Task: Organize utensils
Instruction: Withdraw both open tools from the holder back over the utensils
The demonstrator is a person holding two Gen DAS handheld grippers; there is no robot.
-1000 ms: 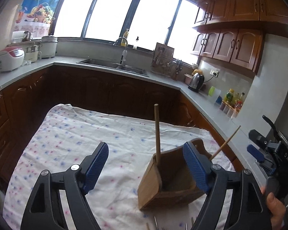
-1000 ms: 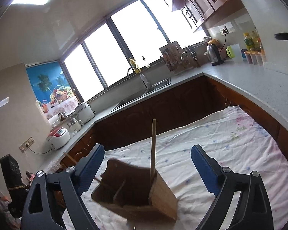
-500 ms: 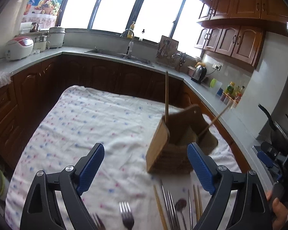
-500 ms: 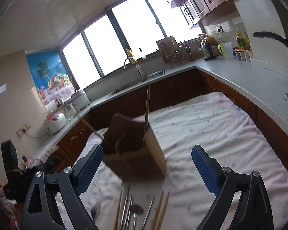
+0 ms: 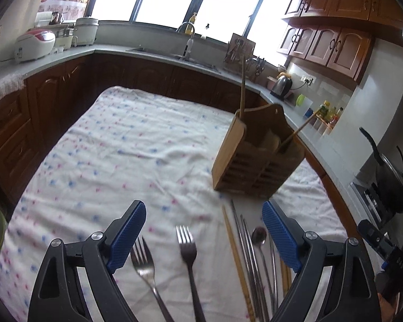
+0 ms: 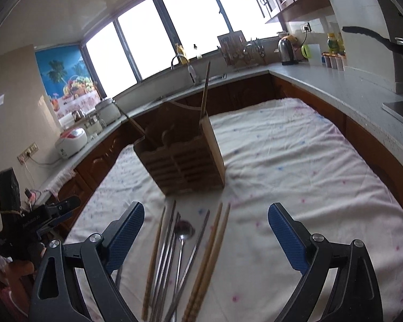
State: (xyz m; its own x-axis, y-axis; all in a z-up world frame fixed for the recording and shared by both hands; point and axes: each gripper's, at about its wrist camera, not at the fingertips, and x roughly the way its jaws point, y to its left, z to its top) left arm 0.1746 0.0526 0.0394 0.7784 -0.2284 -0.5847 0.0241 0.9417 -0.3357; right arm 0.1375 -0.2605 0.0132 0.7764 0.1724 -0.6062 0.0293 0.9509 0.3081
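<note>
Left wrist view shows my left tongs (image 5: 204,237) spread wide and empty above two forks (image 5: 186,244) lying on the cloth-covered desk (image 5: 126,145), handles toward me, tines toward the far edge. Their long axes run along my pointing line, so I judge the jaws must straddle a fork across its handle. Just to their right lie the chopsticks (image 6: 209,252) and a spoon (image 6: 184,228), which sit between my right tongs (image 6: 205,230), also apart and holding nothing. Beyond stands the wooden holder (image 5: 258,158), upright, near the desk's right edge.
</note>
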